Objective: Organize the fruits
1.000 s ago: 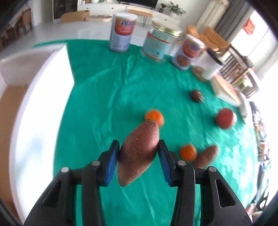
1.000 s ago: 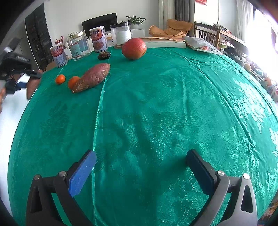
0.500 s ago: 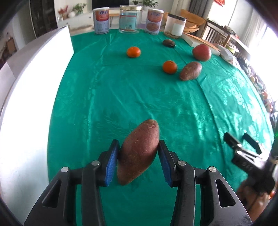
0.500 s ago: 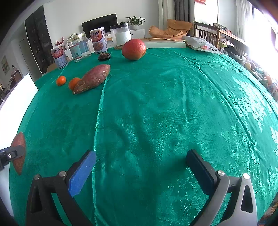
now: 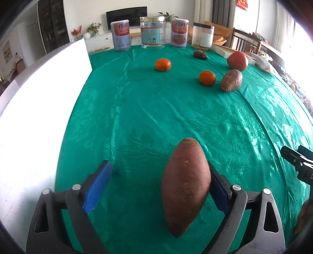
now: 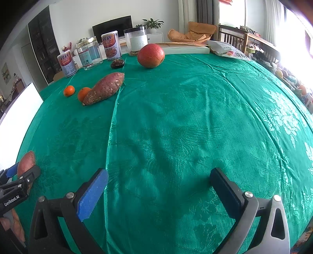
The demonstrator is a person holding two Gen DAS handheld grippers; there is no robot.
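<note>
Sweet potato: laid on green worktop between opening left gripper fingers, against the right pad, long axis pointing away. Right gripper: spread wide, nothing held, well apart.

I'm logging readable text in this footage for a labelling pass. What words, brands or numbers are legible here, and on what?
"GenRobot.AI": white lettering on the black body of the left gripper, seen in the right wrist view.
Large Chinese characters on the two red-labelled cans: too blurred to quote.
Label on the clear jar: too small to read.
Print on the white bag: blurred, unreadable.
Red wall hanging: unreadable.
</note>
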